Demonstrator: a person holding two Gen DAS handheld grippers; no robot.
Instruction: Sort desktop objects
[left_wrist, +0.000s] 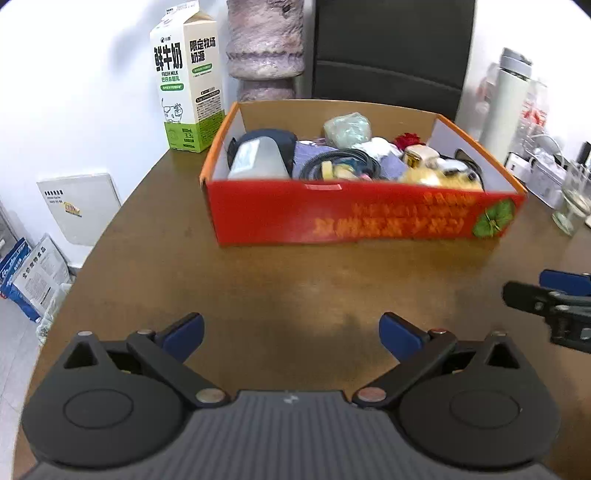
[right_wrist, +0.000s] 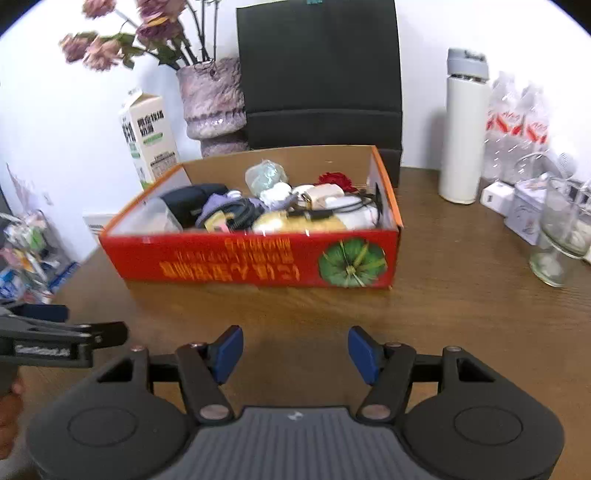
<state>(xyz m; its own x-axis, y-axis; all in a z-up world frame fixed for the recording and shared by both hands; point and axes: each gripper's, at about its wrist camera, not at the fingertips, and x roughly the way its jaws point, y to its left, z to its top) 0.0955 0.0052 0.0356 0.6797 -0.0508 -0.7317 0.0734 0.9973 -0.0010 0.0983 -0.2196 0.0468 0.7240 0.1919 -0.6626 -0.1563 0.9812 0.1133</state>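
Observation:
A red cardboard box (left_wrist: 354, 216) (right_wrist: 258, 258) stands on the brown table, filled with several objects: a grey pouch (left_wrist: 256, 158), black cables (left_wrist: 332, 162), a yellow plush (left_wrist: 439, 177), a red flower (left_wrist: 406, 140) and a pale green bundle (right_wrist: 264, 175). My left gripper (left_wrist: 291, 334) is open and empty, over bare table in front of the box. My right gripper (right_wrist: 295, 354) is open and empty, also in front of the box. The right gripper shows at the right edge of the left wrist view (left_wrist: 550, 299); the left gripper shows at the left edge of the right wrist view (right_wrist: 62, 332).
A milk carton (left_wrist: 188, 79) and a purple vase (right_wrist: 212, 99) stand behind the box at left, a black chair (right_wrist: 321, 74) behind it. At the right are a white bottle (right_wrist: 461, 129), a glass (right_wrist: 559, 236), small white boxes (right_wrist: 496, 195) and packed water bottles (right_wrist: 517, 122).

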